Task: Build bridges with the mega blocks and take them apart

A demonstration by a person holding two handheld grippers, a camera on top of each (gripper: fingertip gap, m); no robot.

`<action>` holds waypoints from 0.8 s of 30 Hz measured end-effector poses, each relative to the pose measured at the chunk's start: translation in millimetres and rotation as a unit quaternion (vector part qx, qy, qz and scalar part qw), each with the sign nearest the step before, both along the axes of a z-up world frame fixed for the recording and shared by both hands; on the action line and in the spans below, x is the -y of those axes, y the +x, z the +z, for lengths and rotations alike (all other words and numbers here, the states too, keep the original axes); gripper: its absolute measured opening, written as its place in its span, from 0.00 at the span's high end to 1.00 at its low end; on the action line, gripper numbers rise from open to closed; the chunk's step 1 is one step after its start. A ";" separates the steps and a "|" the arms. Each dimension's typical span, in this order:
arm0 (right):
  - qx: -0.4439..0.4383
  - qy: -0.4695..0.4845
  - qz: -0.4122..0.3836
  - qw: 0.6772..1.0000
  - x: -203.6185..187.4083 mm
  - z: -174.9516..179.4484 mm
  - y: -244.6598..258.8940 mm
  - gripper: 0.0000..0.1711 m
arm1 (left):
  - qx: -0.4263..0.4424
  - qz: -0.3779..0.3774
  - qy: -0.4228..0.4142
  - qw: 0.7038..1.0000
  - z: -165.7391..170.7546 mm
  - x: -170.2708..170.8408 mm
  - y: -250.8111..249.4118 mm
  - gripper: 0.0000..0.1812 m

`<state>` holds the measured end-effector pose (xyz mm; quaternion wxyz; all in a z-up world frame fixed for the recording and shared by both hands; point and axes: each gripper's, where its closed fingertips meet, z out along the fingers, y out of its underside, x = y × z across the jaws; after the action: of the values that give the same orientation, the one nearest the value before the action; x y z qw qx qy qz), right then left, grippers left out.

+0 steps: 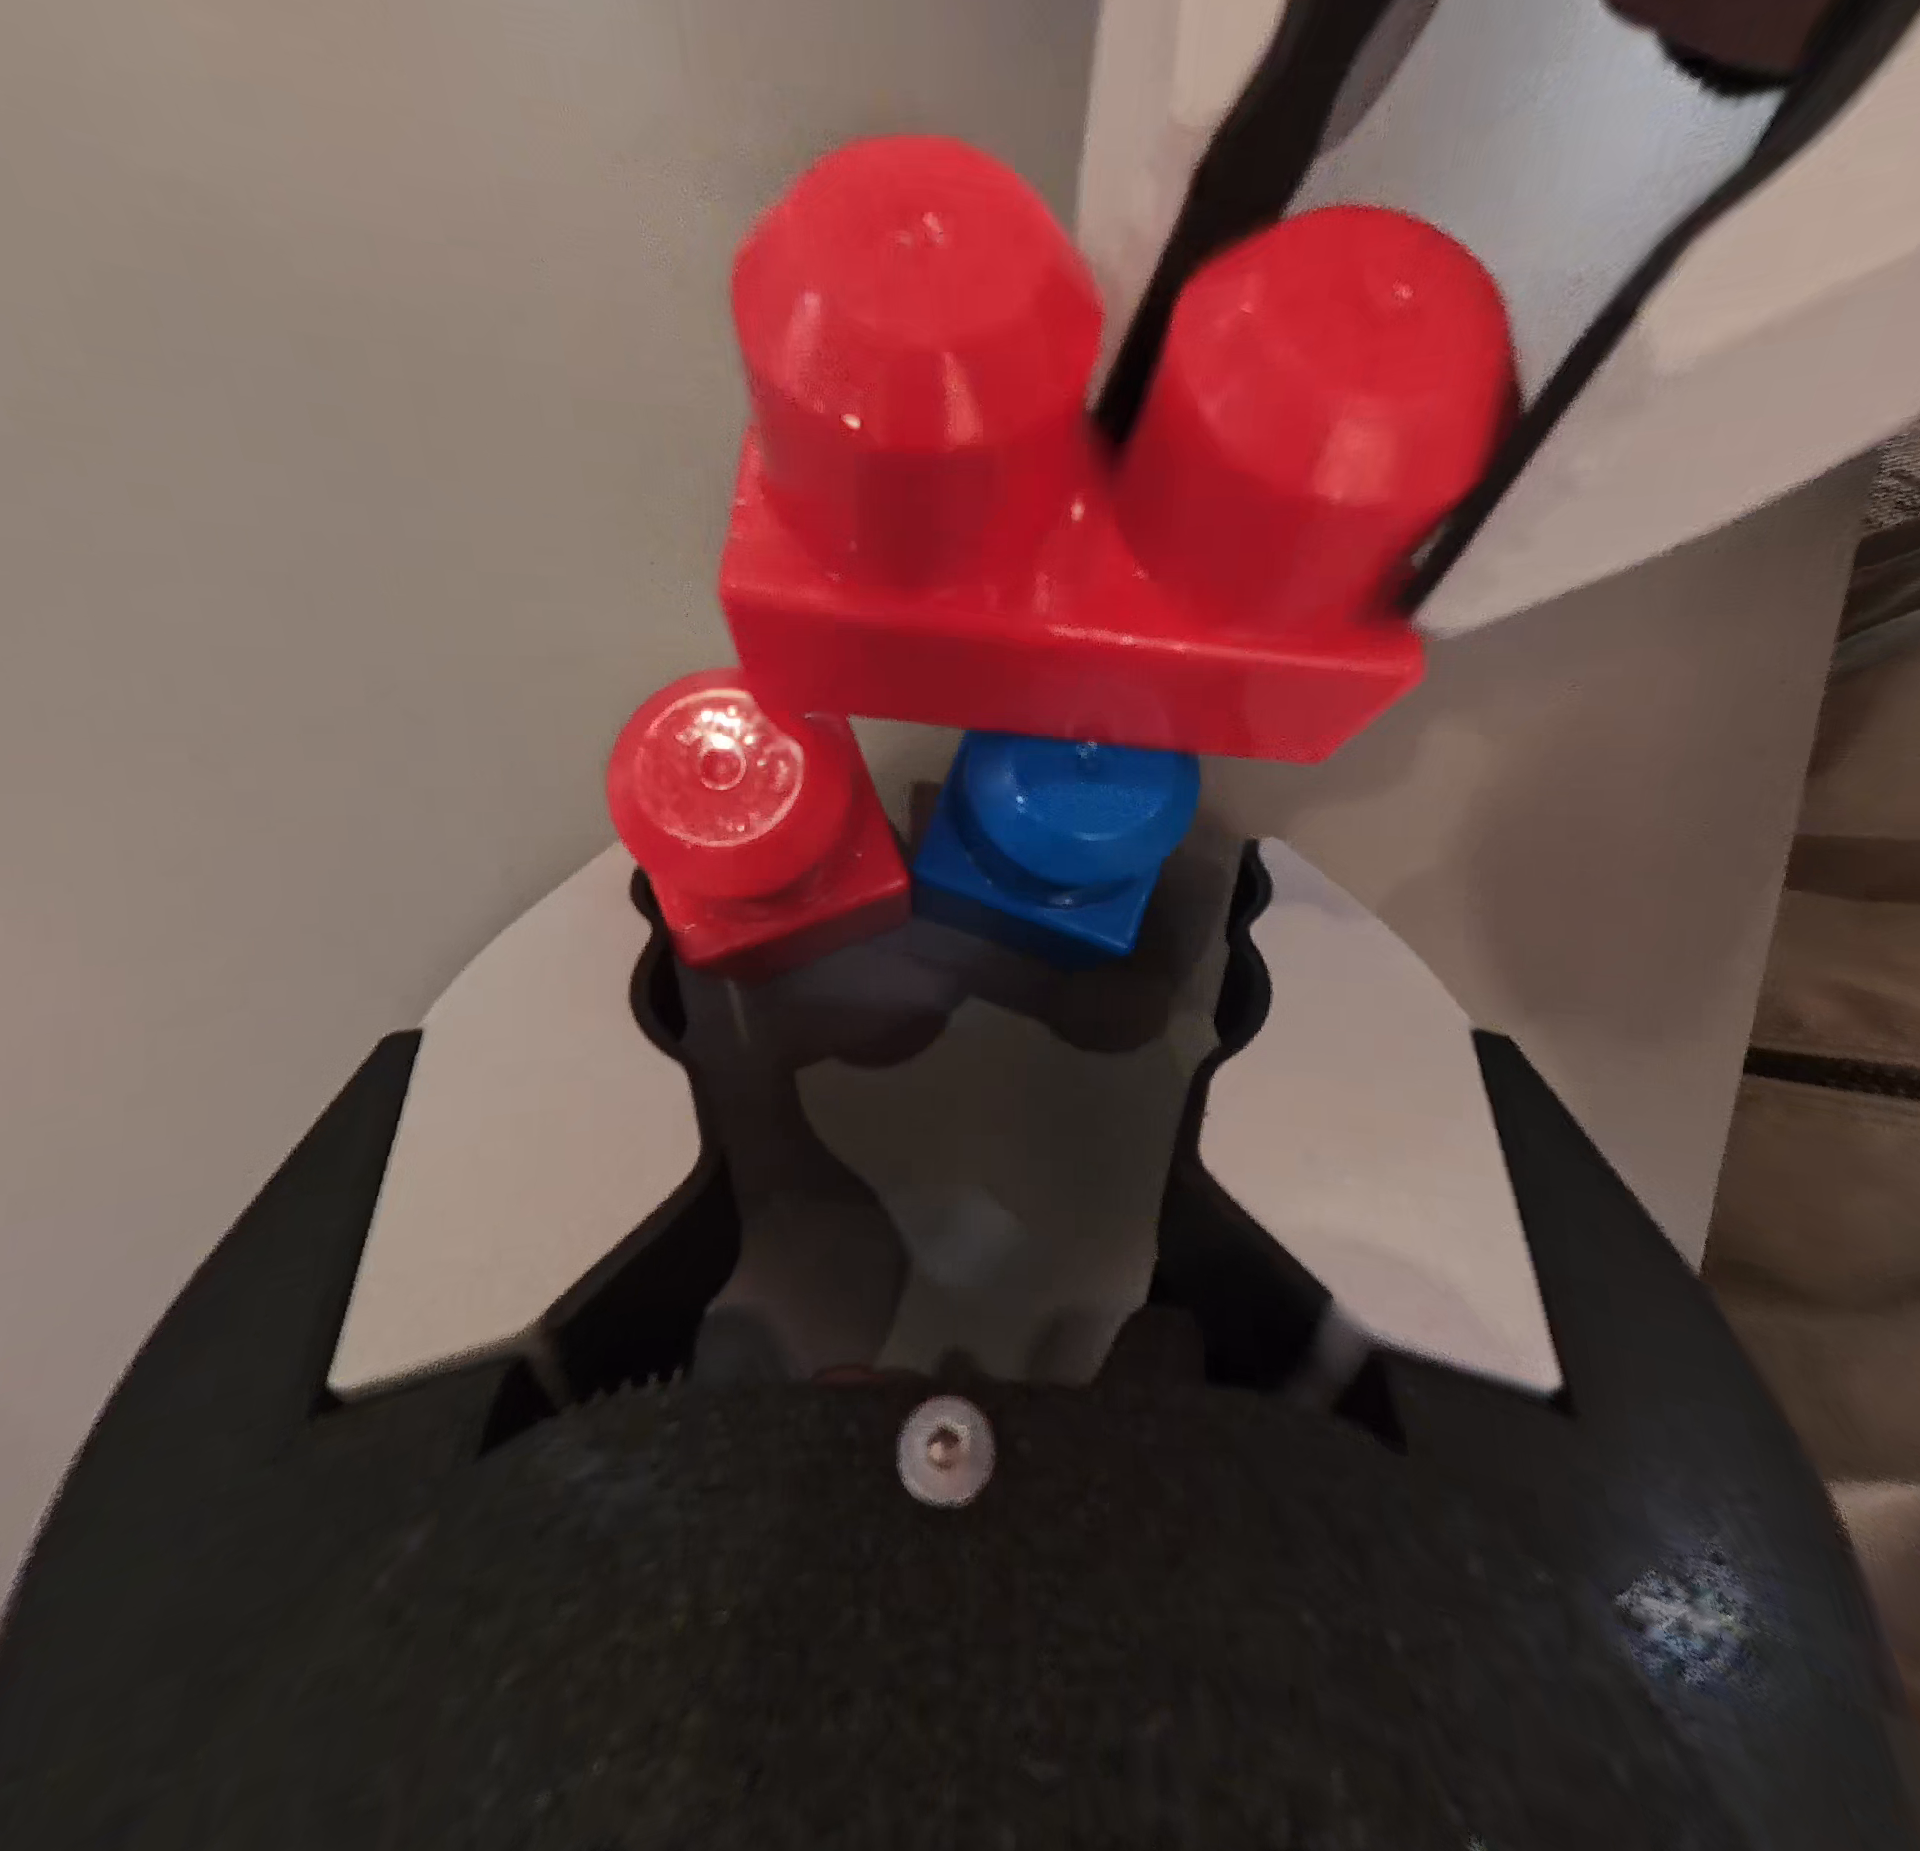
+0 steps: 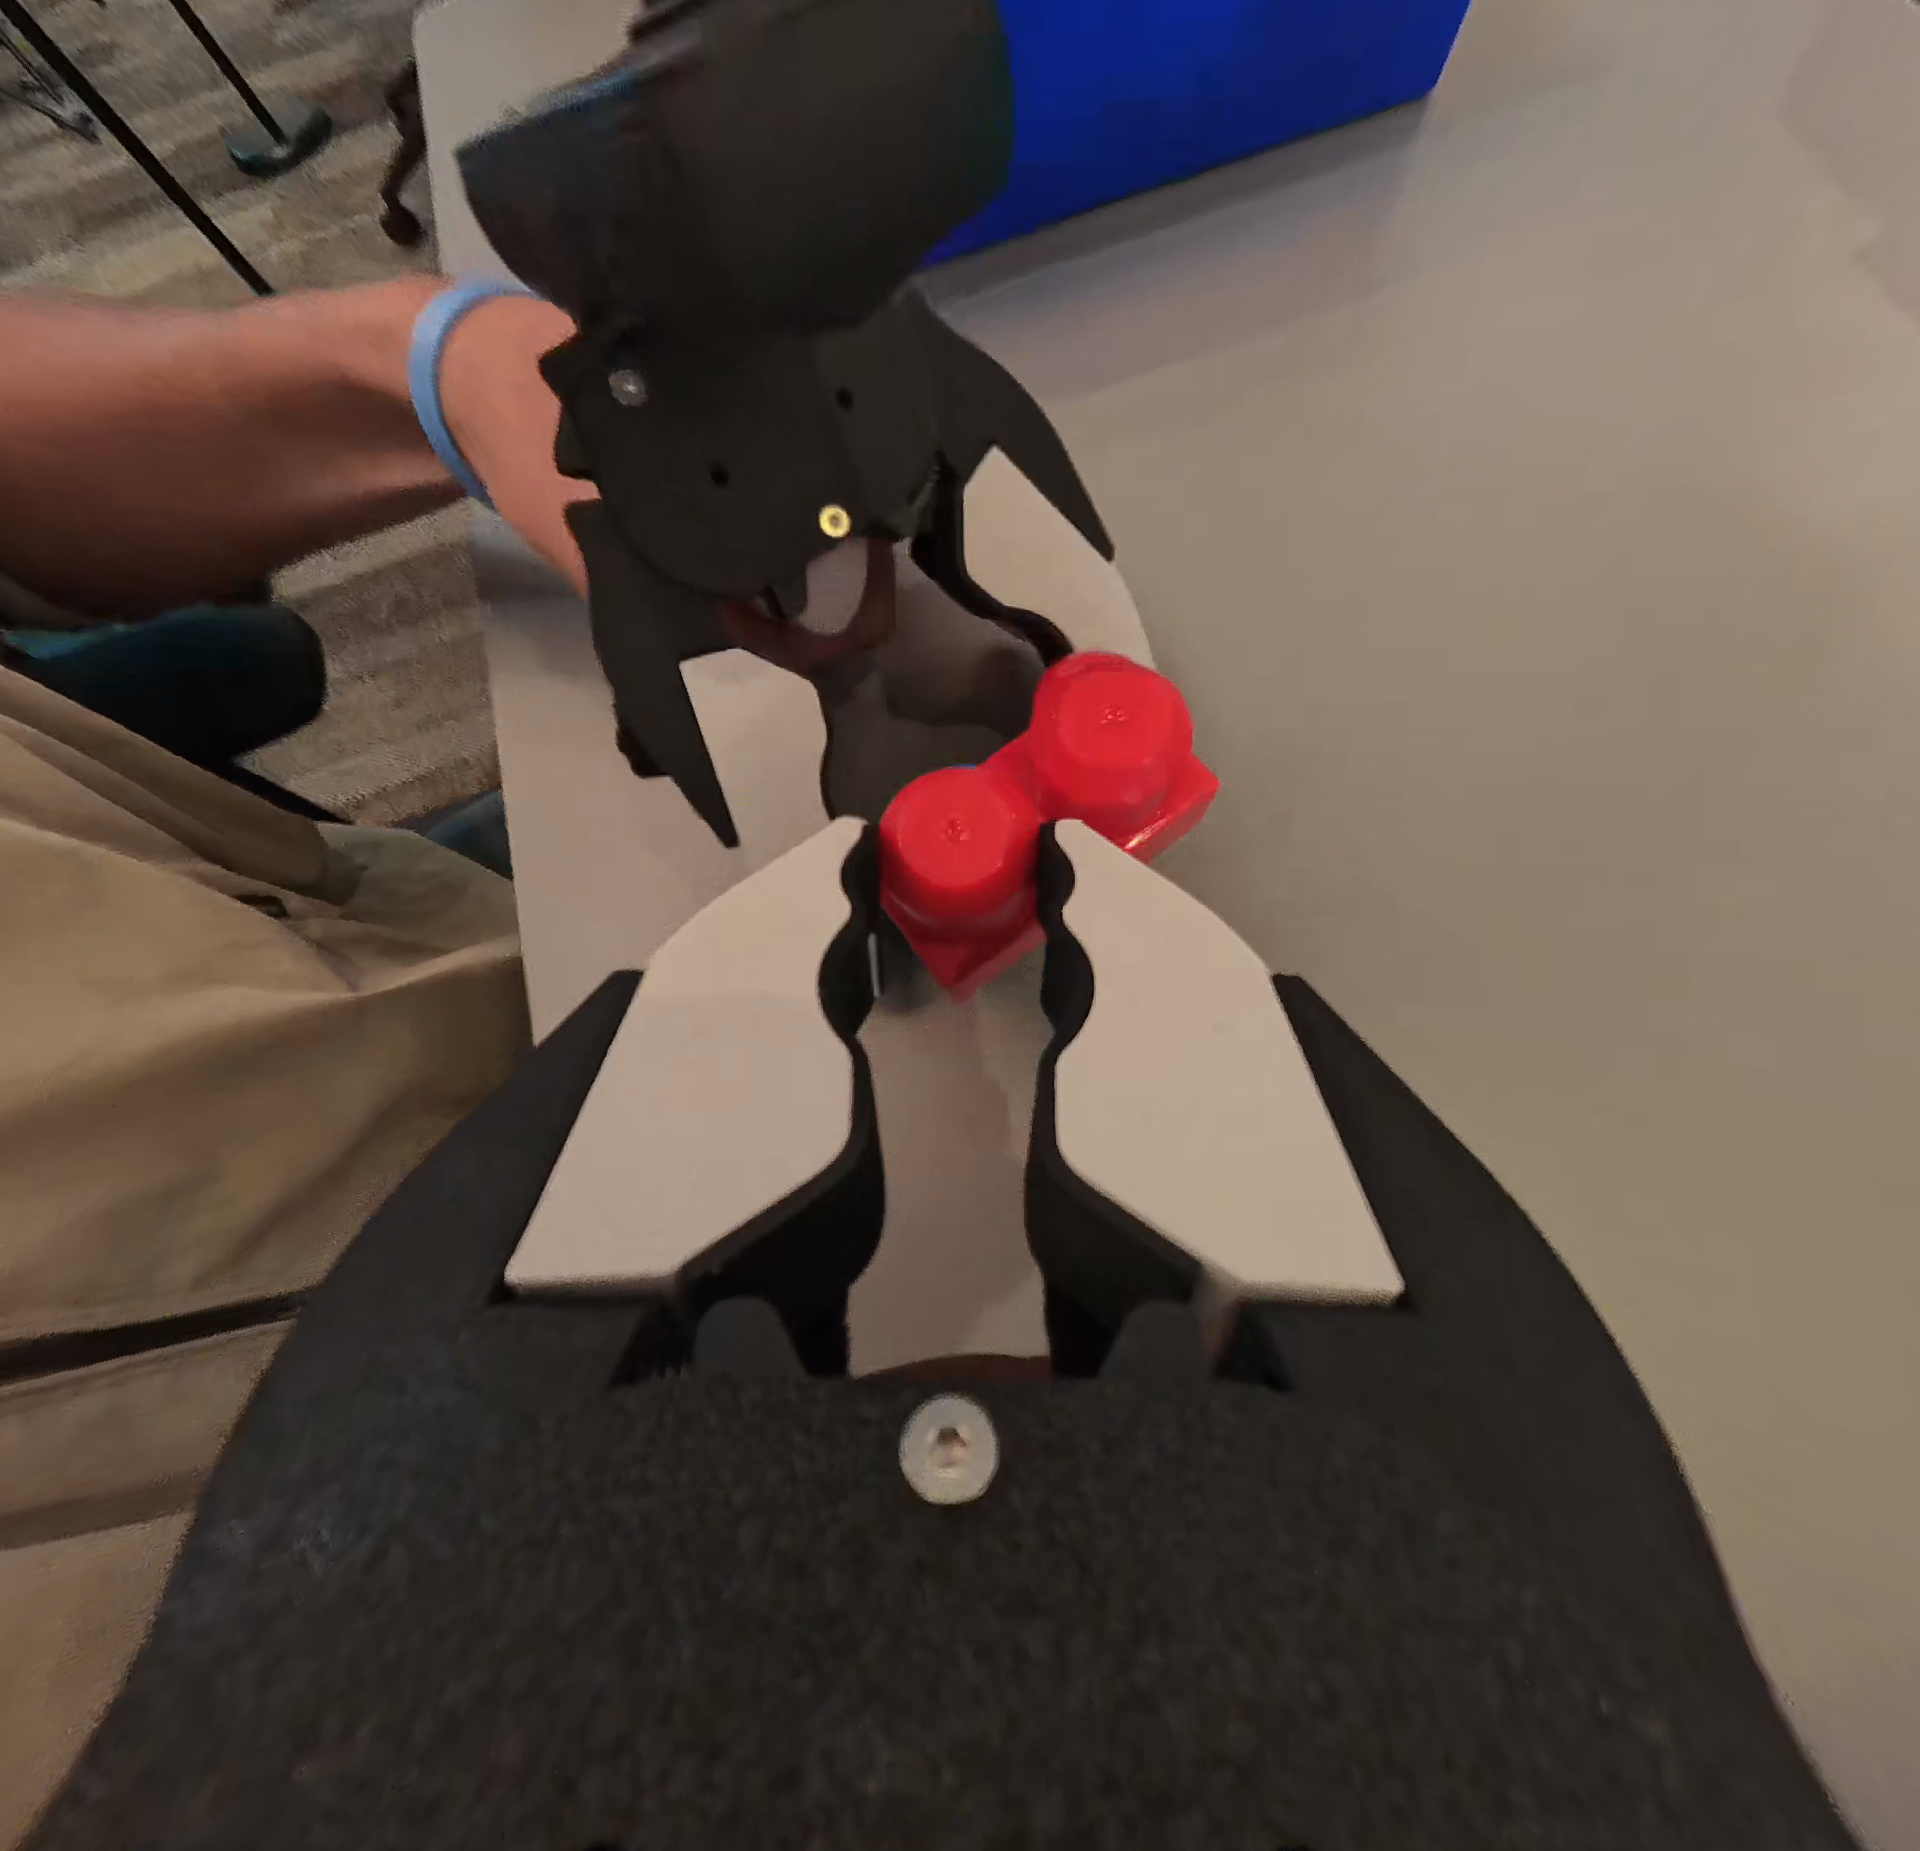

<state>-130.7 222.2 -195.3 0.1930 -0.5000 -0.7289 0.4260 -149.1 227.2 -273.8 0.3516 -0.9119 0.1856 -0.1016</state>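
The right tool (image 2: pixel 956 866) grips one stud of the long red block (image 2: pixel 1049 814), held over a small red block (image 1: pixel 748 845) and a blue block (image 1: pixel 1049 856) standing side by side between the open fingers of the left tool (image 1: pixel 951 897), near the bench (image 2: pixel 1558 658) edge.

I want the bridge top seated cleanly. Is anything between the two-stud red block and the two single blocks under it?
Nothing visible. The two-stud red block, gripped by the right hand-held gripper, hangs tilted just above the blue block and the small red block, with only air between them.
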 end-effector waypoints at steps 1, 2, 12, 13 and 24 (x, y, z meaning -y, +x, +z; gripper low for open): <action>-0.001 -0.007 -0.004 1.000 -0.2 0.2 1.8 0.83 | 0.004 -0.008 -0.001 1.000 0.3 -0.4 1.5 0.43; -0.002 -0.006 -0.009 1.000 -2.2 0.0 3.0 0.83 | 0.006 -0.021 -0.002 1.000 0.3 -0.1 3.8 0.42; -0.004 -0.032 -0.020 0.999 -14.5 -0.3 -0.3 0.83 | 0.017 -0.097 -0.005 0.995 2.4 -1.9 17.0 0.48; -0.006 -0.031 -0.021 0.999 -14.8 0.9 -0.2 0.83 | 0.016 -0.093 -0.005 0.996 2.3 -1.9 16.6 0.48; -0.009 -0.007 -0.043 0.999 -12.0 0.2 17.3 0.83 | -0.027 -0.013 0.001 1.000 -2.2 -6.3 9.7 0.47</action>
<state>-113.4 234.2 -195.1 0.2140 -0.5279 -0.7021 0.4272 -139.4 233.5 -276.1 0.3459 -0.9117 0.2064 -0.0814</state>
